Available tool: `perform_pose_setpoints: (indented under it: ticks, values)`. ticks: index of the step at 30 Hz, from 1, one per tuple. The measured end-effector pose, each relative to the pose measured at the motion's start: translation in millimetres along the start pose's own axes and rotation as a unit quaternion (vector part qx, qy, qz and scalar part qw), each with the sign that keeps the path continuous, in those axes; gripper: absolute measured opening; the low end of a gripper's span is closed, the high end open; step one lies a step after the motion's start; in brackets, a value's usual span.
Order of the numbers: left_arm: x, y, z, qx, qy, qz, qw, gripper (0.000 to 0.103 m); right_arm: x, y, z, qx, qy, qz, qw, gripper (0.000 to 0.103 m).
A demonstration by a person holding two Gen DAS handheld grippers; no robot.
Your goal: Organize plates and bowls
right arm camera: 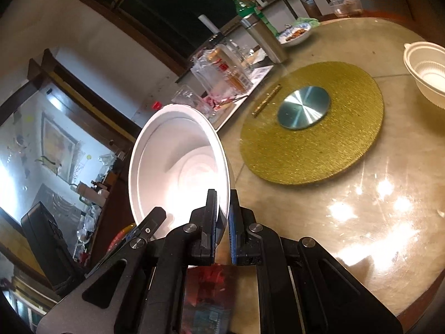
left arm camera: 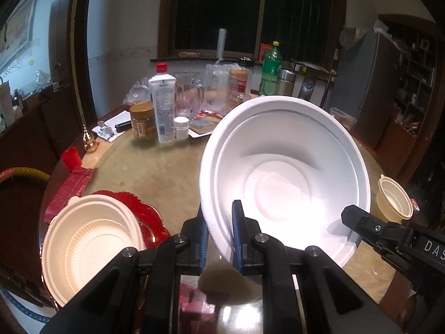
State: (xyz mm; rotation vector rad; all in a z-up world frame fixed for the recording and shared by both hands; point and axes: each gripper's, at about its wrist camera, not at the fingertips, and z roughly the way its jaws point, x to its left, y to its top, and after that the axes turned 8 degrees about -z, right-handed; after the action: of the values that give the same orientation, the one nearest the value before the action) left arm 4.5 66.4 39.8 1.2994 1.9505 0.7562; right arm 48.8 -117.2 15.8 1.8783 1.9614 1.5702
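A large white bowl [left arm camera: 283,167] hangs tilted above the round table, held by both grippers. My left gripper [left arm camera: 219,236] is shut on its near-left rim. My right gripper [right arm camera: 222,222] is shut on the opposite rim of the same bowl [right arm camera: 178,172]; its fingers [left arm camera: 358,220] show at the bowl's right edge in the left wrist view. A cream ribbed bowl [left arm camera: 89,247] sits on a red plate [left arm camera: 144,211] at the near left. A small cream bowl [left arm camera: 395,200] stands at the right edge; it also shows in the right wrist view [right arm camera: 428,75].
Bottles, jars and a glass mug [left arm camera: 189,94] crowd the table's far side. A gold turntable mat [right arm camera: 311,122] with a metal disc lies mid-table. A dish of food [right arm camera: 294,33] sits far off. A red box [left arm camera: 69,189] lies at the left edge.
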Motion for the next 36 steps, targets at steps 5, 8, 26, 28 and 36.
perform_pose_setpoints:
  ticks: [5,8,26,28,36]
  values:
    - [14.4,5.8,-13.9,-0.02,0.008,-0.013,0.9997,0.014,20.3,2.4,2.6,-0.001,0.015,-0.021,1.0,0.007]
    - [27.2,8.3,-20.9,-0.026,0.015,-0.021,0.9993,0.014,34.6,0.9,6.8,0.002,0.026,-0.034,0.999,0.007]
    - [101.9,7.7,-47.3,-0.047,0.09,-0.057,0.9932,0.016,107.7,-21.7,53.2,0.063,0.093,-0.094,0.989,0.007]
    - [108.4,5.8,-50.0,-0.047,0.096,-0.062,0.9923,0.016,114.1,-26.3,59.3,0.072,0.097,-0.097,0.988,0.007]
    - [122.0,-0.3,-57.6,-0.039,0.113,-0.066,0.9906,0.016,131.2,-37.3,68.9,0.095,0.103,-0.113,0.984,0.007]
